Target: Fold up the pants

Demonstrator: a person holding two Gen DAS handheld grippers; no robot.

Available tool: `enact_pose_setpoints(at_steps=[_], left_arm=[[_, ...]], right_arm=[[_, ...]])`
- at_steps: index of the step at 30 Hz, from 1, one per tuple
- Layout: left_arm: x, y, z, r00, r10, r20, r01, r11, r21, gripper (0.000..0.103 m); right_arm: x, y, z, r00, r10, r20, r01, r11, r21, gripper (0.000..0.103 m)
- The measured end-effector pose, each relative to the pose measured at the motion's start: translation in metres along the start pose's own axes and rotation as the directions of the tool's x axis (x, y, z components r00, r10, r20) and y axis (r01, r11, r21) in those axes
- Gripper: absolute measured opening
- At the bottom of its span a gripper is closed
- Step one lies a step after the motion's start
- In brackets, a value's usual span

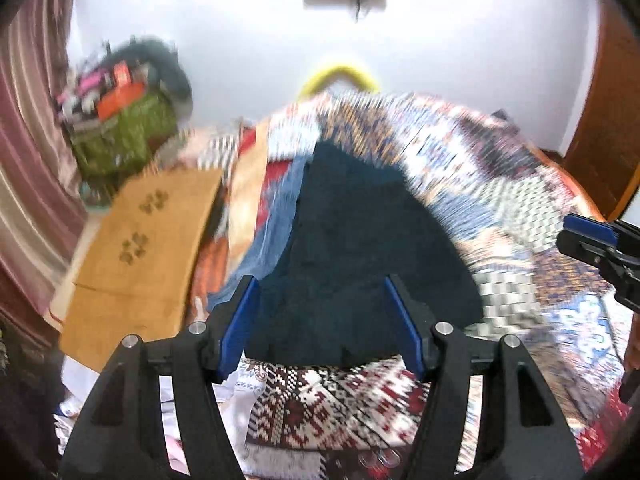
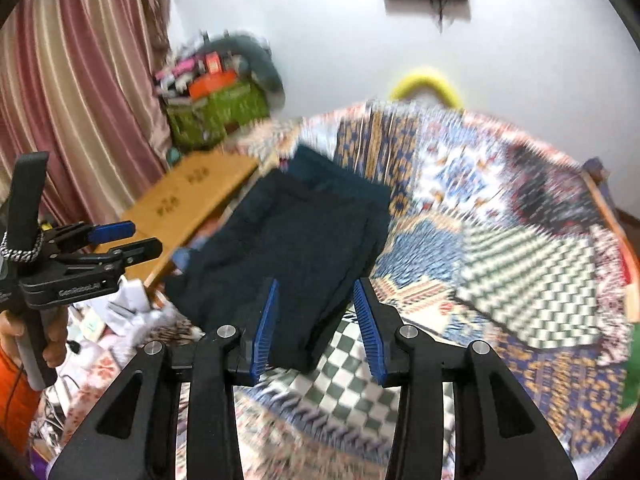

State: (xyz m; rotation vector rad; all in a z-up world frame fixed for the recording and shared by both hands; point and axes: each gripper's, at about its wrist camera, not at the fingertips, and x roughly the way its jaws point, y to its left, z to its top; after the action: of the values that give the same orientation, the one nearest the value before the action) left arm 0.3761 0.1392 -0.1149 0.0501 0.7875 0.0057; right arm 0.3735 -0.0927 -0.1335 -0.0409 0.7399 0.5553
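Observation:
Dark navy pants lie folded on a patterned patchwork quilt; they also show in the right wrist view. My left gripper is open and empty, above the near edge of the pants. It also shows at the left of the right wrist view, open. My right gripper is open and empty over the pants' near right corner. It also shows at the right edge of the left wrist view. Both views are motion-blurred.
A flat cardboard box lies left of the pants. A green bag full of things stands by the pink curtain. A yellow curved object sits behind the bed against the white wall. Loose white items lie at the near left.

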Motion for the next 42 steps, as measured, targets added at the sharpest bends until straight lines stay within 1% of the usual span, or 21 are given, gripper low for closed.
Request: enact_pose_setpoints(at_steps=[1,2,3,6,8,10,11,15,16,18,20,21,22,23,24,26,27,29,31,36,42], left_arm=[[-0.016,-0.003,0.0,1.0,-0.005,0.025,0.005,1.0,0.004,0.063],[-0.044,-0.008,-0.001,0.997,-0.018,0.068,0.018,1.0,0.008,0.063],[-0.062,-0.011,-0.001,0.995,-0.027,0.094,0.026,1.0,0.009,0.063],[-0.126,-0.023,-0.01,0.98,-0.037,0.197,0.036,0.999,0.006,0.063],[-0.169,-0.03,-0.02,0.961,-0.029,0.273,0.028,1.0,0.006,0.063],[-0.203,-0.036,-0.031,0.944,-0.019,0.329,0.018,1.0,0.006,0.063],[-0.224,-0.039,-0.039,0.931,-0.016,0.364,0.017,1.0,0.002,0.063],[-0.282,-0.049,-0.066,0.886,0.007,0.463,0.001,1.0,-0.016,0.064],[-0.295,-0.051,-0.073,0.874,0.019,0.486,-0.009,1.0,-0.023,0.066],[-0.312,-0.055,-0.084,0.859,0.03,0.511,-0.014,0.999,-0.037,0.072],[-0.325,-0.055,-0.092,0.848,0.038,0.529,-0.014,0.999,-0.05,0.079],[-0.332,-0.056,-0.097,0.842,0.042,0.538,-0.015,0.998,-0.055,0.082],[-0.337,-0.056,-0.101,0.838,0.041,0.545,-0.009,0.998,-0.062,0.089],[-0.341,-0.055,-0.104,0.834,0.042,0.549,-0.005,0.998,-0.069,0.092],[-0.343,-0.055,-0.107,0.831,0.045,0.554,-0.004,0.997,-0.075,0.096],[-0.348,-0.054,-0.112,0.826,0.059,0.56,-0.013,0.996,-0.086,0.102],[-0.349,-0.055,-0.114,0.824,0.067,0.563,-0.019,0.996,-0.091,0.103],[-0.35,-0.056,-0.117,0.823,0.073,0.563,-0.026,0.995,-0.092,0.103],[-0.351,-0.057,-0.12,0.823,0.078,0.562,-0.033,0.995,-0.09,0.103],[-0.35,-0.058,-0.122,0.824,0.08,0.561,-0.037,0.996,-0.087,0.103],[-0.348,-0.061,-0.127,0.825,0.069,0.562,-0.031,0.997,-0.077,0.103]], right_arm=[[-0.015,0.002,0.0,1.0,-0.001,0.023,0.001,1.0,-0.003,0.037],[-0.036,0.006,0.0,0.998,-0.003,0.055,0.003,1.0,-0.01,0.037],[-0.058,0.012,0.0,0.996,0.001,0.091,0.001,1.0,-0.021,0.037],[-0.11,0.029,0.0,0.983,0.017,0.181,-0.008,0.999,-0.048,0.037],[-0.142,0.044,-0.001,0.969,0.038,0.246,-0.021,0.997,-0.07,0.037],[-0.174,0.061,-0.006,0.95,0.054,0.308,-0.027,0.995,-0.092,0.037],[-0.188,0.07,-0.008,0.94,0.058,0.337,-0.024,0.994,-0.104,0.037],[-0.236,0.097,-0.027,0.894,0.068,0.443,-0.011,0.991,-0.132,0.037],[-0.245,0.103,-0.034,0.883,0.072,0.464,-0.009,0.991,-0.136,0.037],[-0.259,0.11,-0.044,0.867,0.076,0.493,-0.005,0.99,-0.144,0.037],[-0.27,0.118,-0.054,0.85,0.062,0.522,0.011,0.991,-0.136,0.049],[-0.272,0.119,-0.058,0.846,0.055,0.531,0.019,0.991,-0.134,0.053],[-0.274,0.122,-0.062,0.839,0.044,0.542,0.031,0.991,-0.13,0.063],[-0.276,0.124,-0.065,0.835,0.037,0.549,0.041,0.991,-0.128,0.071],[-0.276,0.126,-0.068,0.833,0.033,0.552,0.046,0.991,-0.129,0.075],[-0.274,0.127,-0.071,0.834,0.015,0.552,0.058,0.992,-0.115,0.087],[-0.273,0.127,-0.072,0.834,0.004,0.552,0.067,0.992,-0.11,0.09],[-0.273,0.127,-0.072,0.833,-0.027,0.552,0.091,0.992,-0.09,0.1],[-0.274,0.127,-0.073,0.829,-0.037,0.558,0.096,0.992,-0.077,0.102],[-0.276,0.127,-0.079,0.826,-0.056,0.561,0.112,0.992,-0.066,0.102],[-0.275,0.125,-0.086,0.831,-0.053,0.553,0.108,0.992,-0.067,0.102]])
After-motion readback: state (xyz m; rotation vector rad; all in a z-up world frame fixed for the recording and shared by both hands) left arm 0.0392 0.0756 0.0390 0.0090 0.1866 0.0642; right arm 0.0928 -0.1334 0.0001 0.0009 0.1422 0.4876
